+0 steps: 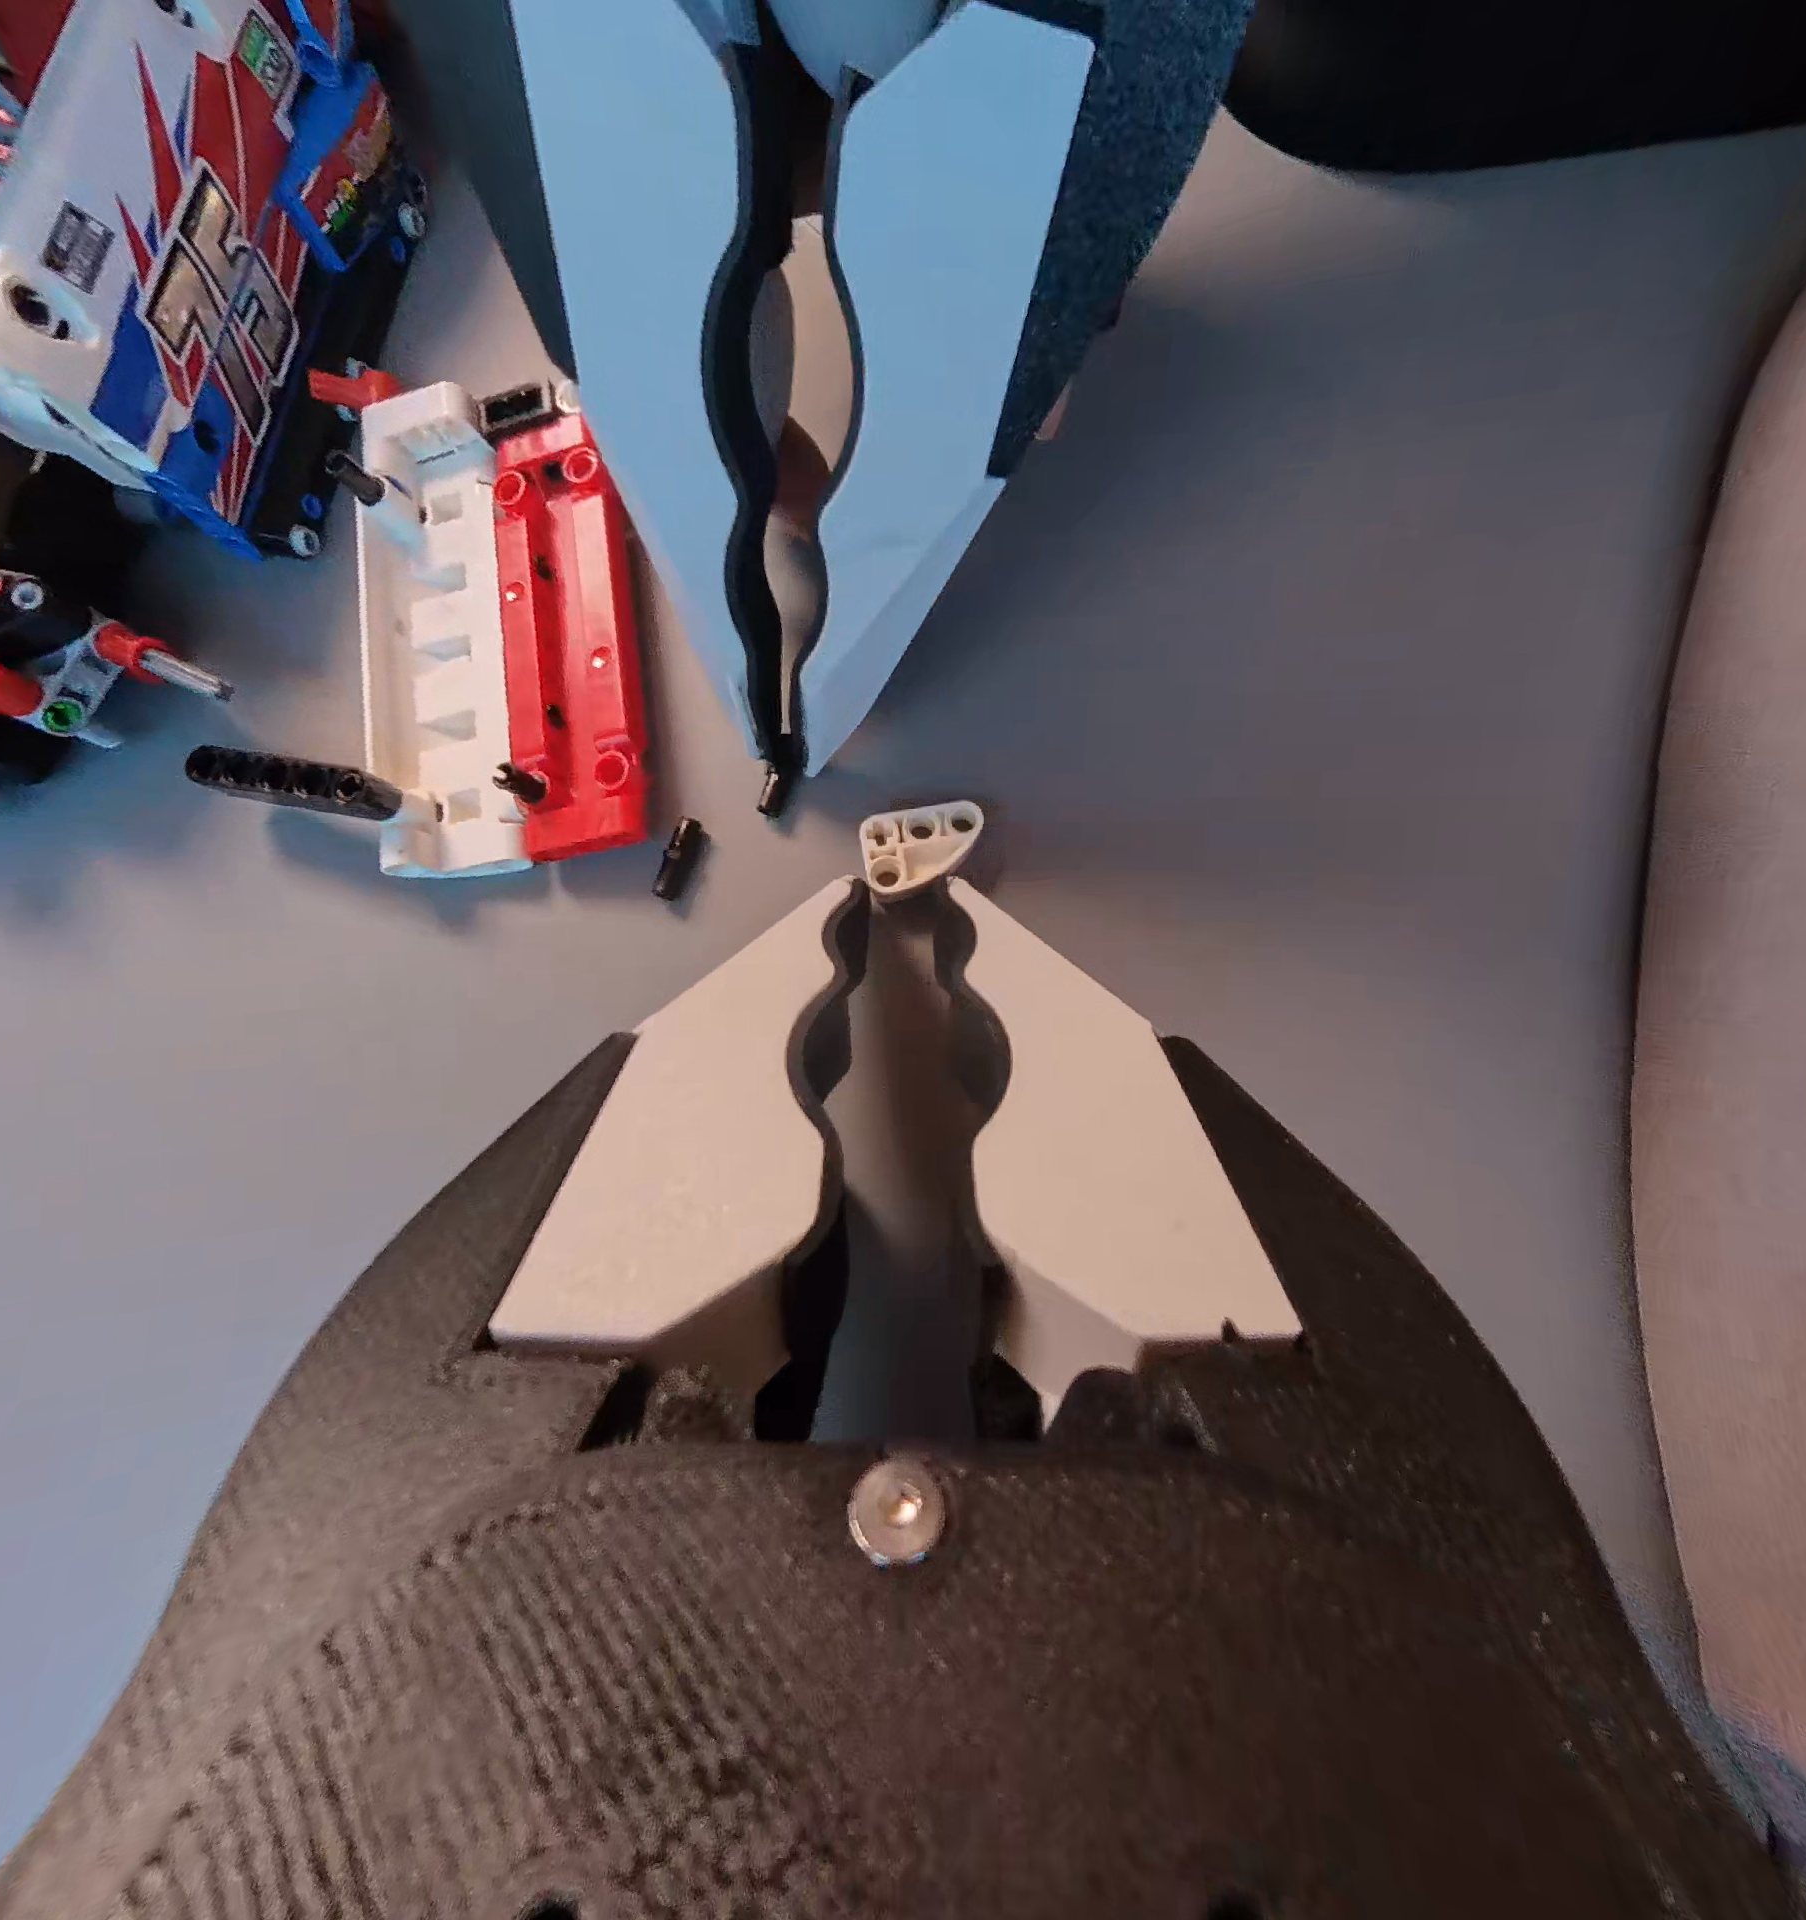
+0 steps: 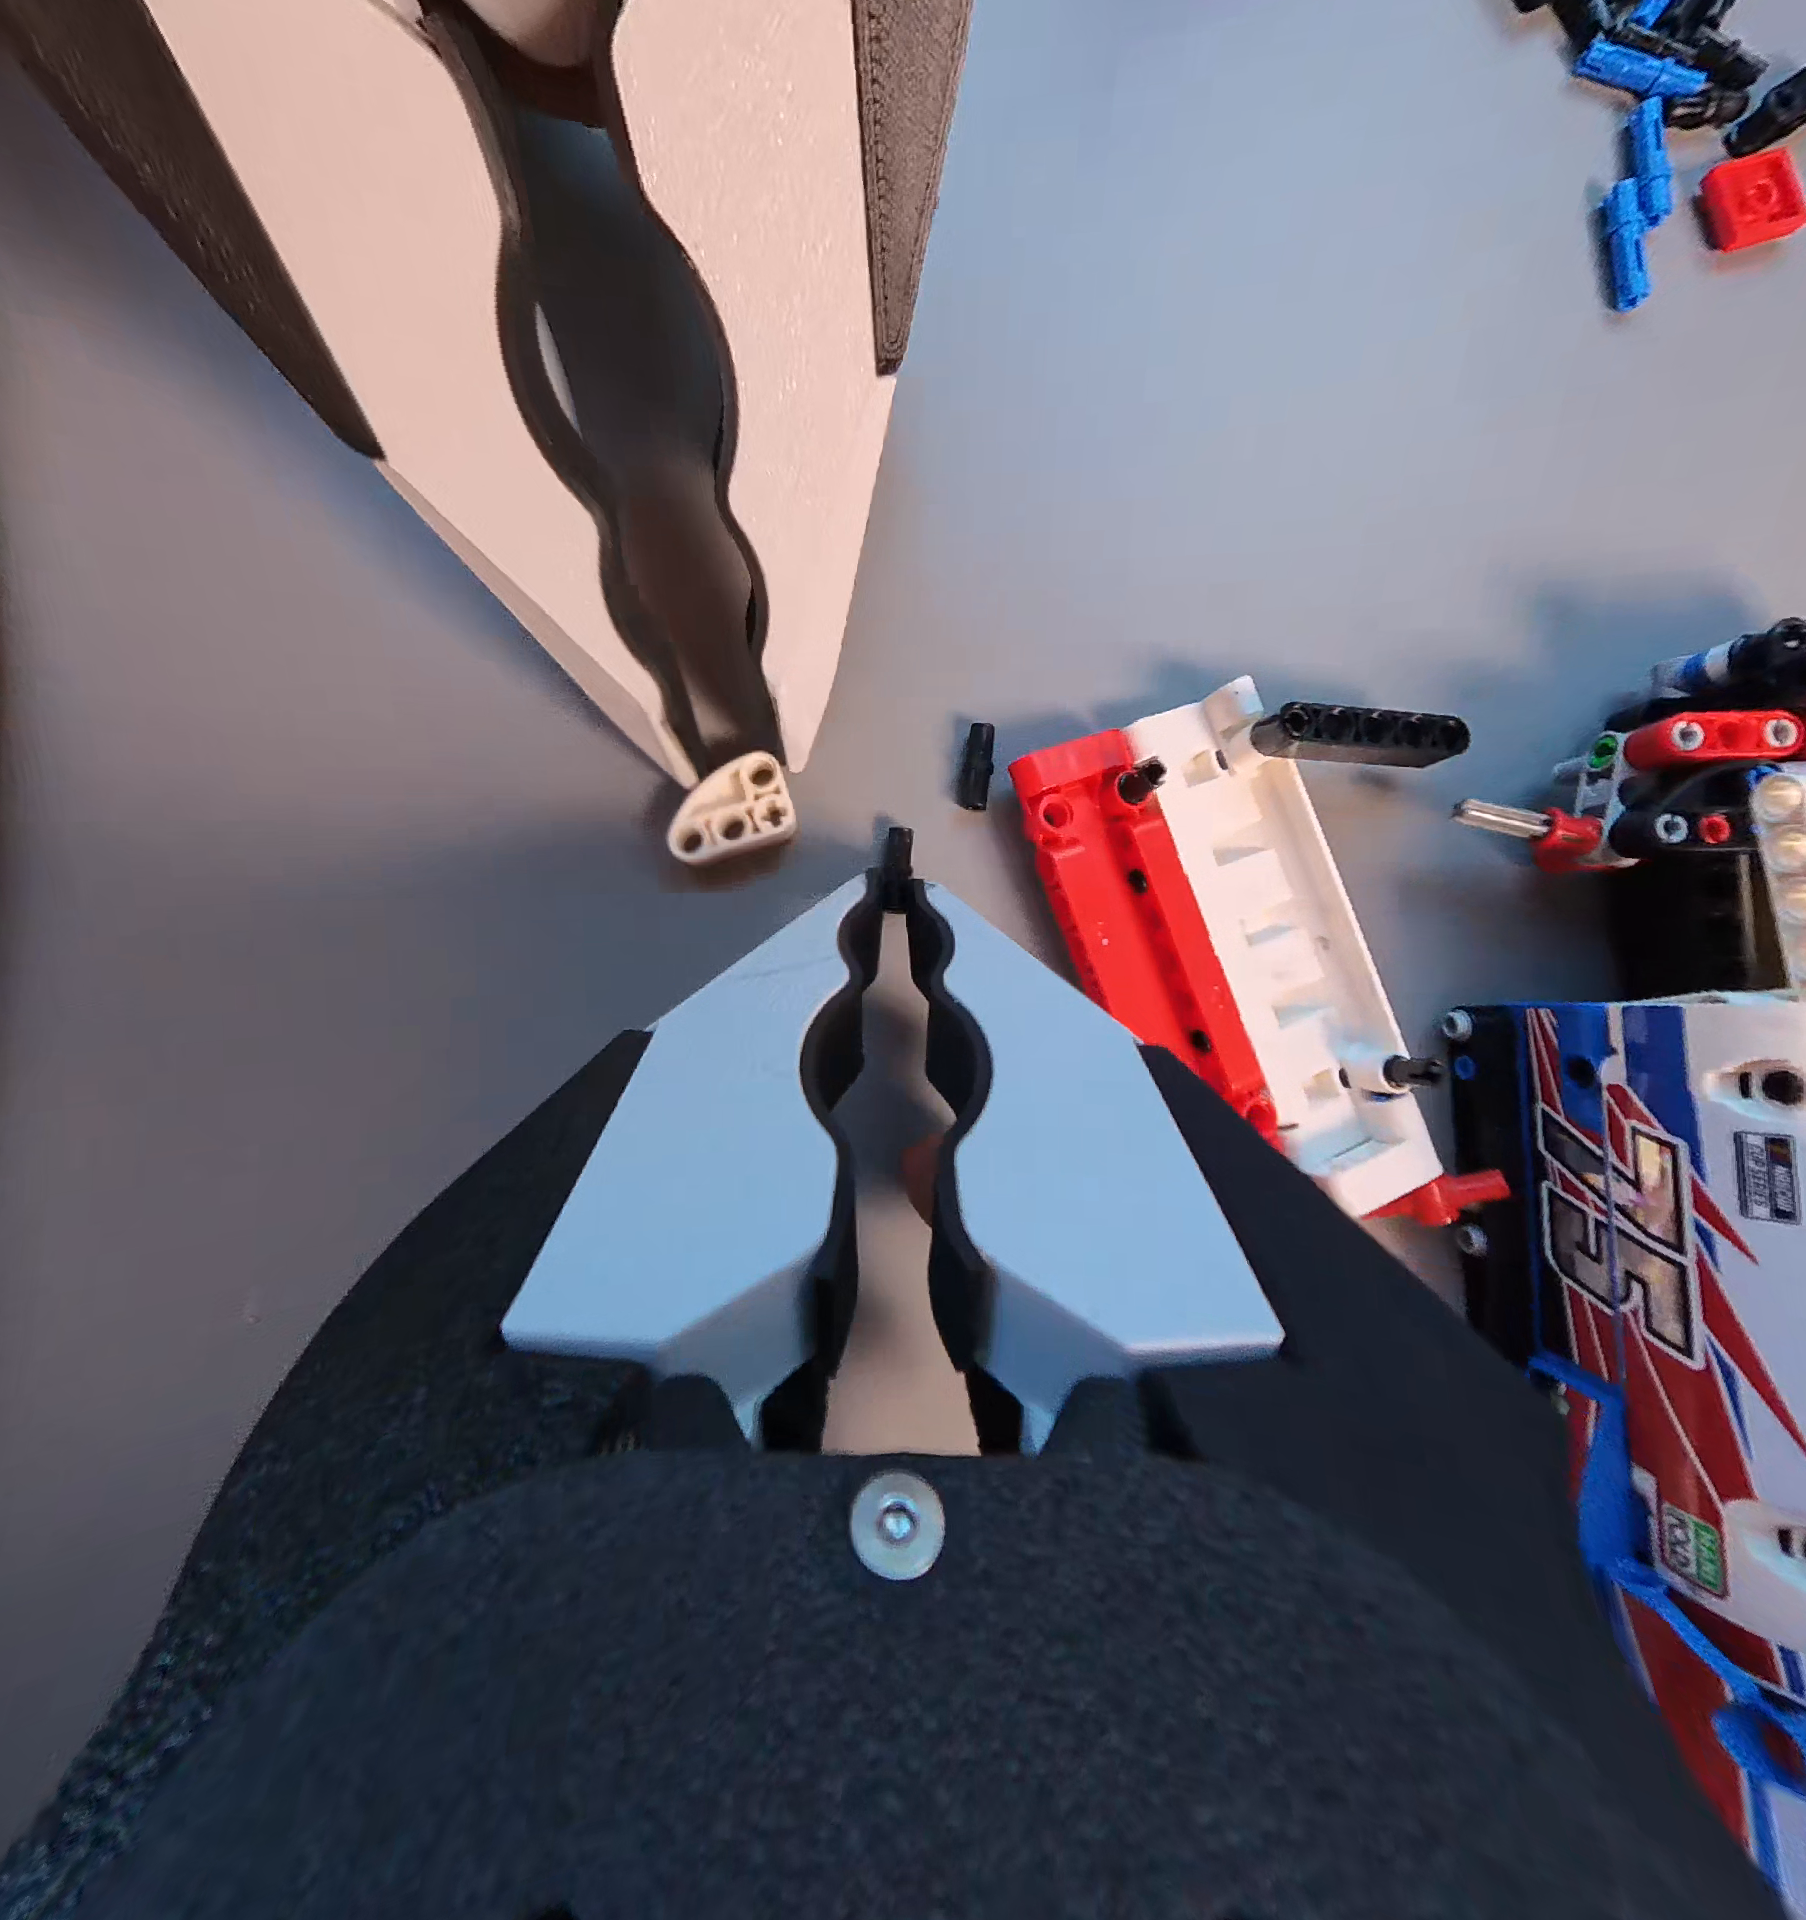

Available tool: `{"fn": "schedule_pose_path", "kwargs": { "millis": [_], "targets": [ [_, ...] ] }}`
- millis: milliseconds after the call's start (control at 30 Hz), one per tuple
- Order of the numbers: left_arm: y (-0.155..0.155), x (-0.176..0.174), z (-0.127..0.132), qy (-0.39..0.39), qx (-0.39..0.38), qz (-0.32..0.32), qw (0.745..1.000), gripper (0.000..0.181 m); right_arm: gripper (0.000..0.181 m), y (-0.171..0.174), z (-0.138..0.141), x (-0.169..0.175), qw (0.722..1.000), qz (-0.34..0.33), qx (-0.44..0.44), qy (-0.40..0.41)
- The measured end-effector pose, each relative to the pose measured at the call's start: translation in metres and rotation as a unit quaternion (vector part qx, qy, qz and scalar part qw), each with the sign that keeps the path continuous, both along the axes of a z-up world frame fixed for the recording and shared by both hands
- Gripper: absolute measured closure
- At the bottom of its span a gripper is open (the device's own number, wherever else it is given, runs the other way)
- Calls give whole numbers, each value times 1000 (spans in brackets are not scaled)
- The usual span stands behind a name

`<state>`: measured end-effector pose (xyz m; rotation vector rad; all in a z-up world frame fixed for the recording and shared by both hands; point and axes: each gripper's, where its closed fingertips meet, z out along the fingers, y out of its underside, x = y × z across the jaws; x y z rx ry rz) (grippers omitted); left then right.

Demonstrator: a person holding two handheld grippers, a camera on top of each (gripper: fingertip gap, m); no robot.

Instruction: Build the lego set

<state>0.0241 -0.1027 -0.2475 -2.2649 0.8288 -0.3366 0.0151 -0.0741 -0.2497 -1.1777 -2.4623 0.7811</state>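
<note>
Left hand-held gripper [image 1: 907, 883]: pinching the small white liftarm [image 1: 918, 840] by one corner, just above the bench [image 1: 1294, 727].
Right hand-held gripper [image 2: 897, 894]: clamping a black pin [image 2: 896, 854] at its tips, pointing toward the liftarm.
Handling: both seeming light, rigid, slippery; gripping the pin's rear half is leaving its front free.

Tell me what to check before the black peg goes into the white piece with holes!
1. Right claw pinching the black peg: ok.
2. Left claw gripping the white holed piece: ok.
3. Peg's tip sticking out free: ok.
4. Holes in the white piece unblocked: ok.
5. Peg lined up with a hole: not ok, they sit apart.
6. Spare black peg on the table, out of the way: ok.
</note>
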Motion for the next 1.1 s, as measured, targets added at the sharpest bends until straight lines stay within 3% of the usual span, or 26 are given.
{"fn": "schedule_pose_path", "kwargs": {
  "millis": [100,167,267,433,733,833,967,1033,1100],
  "targets": [
    [10,3,2,0,25,40,999,181,180,2,2,7,1000,-11,-9,16],
    [16,10,5,-12,37,61,997,177,180,2,7,14,999,-22,-31,28],
    [16,24,12,-52,38,41,997,170,180,12,18,22,997,-44,-35,57],
    [24,26,49,-178,61,21,982,159,180,-1,47,32,990,-18,-71,121],
    [18,30,67,-252,54,-14,966,178,180,-16,65,30,982,18,-61,176],
    [13,29,82,-360,26,-18,932,179,180,-21,80,30,972,26,-91,216],
    [8,22,110,-545,-25,-20,838,179,177,-26,109,26,948,20,-126,291],
    [8,21,115,-580,-38,-22,813,180,173,-29,113,24,944,23,-118,308],
    [9,21,116,-590,-48,-21,806,180,177,-28,119,21,938,14,-113,329]
  ]
}}
